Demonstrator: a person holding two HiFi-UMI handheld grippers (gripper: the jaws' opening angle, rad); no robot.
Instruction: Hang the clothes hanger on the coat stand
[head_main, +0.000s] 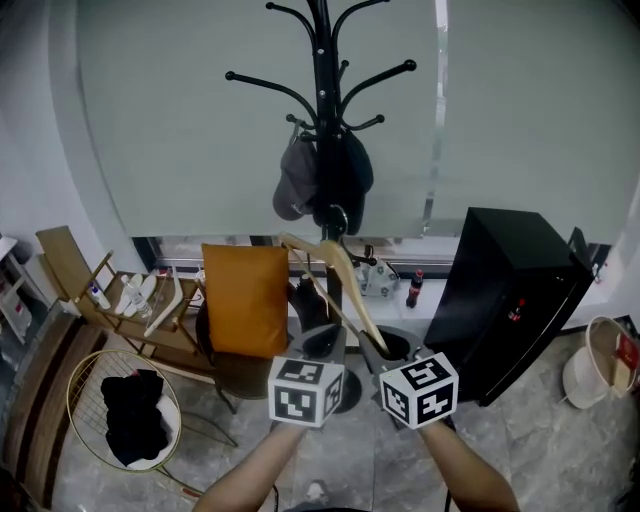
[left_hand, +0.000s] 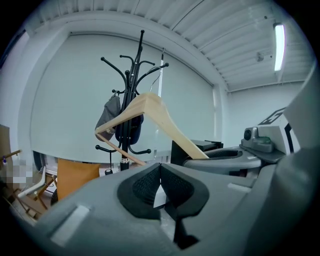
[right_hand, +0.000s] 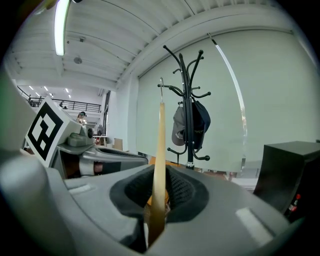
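Note:
The black coat stand (head_main: 320, 80) rises at the middle back, before a pale blind; it also shows in the left gripper view (left_hand: 131, 85) and the right gripper view (right_hand: 187, 100). Dark caps (head_main: 300, 180) hang on its lower hooks. A pale wooden clothes hanger (head_main: 340, 270) slants up towards the stand. My right gripper (head_main: 385, 350) is shut on the hanger's (right_hand: 160, 150) lower arm end, seen edge-on between the pads. My left gripper (head_main: 322, 345) is just left of it, its pads (left_hand: 150, 182) closed with nothing between them. The hanger (left_hand: 160, 110) crosses in front of it.
A black cabinet (head_main: 510, 300) stands right of the stand. An orange cushion (head_main: 245, 300) leans on a chair to the left, beside a wooden rack (head_main: 110, 300). A wire basket (head_main: 125, 410) with black cloth is lower left; a white bucket (head_main: 595, 370) is far right.

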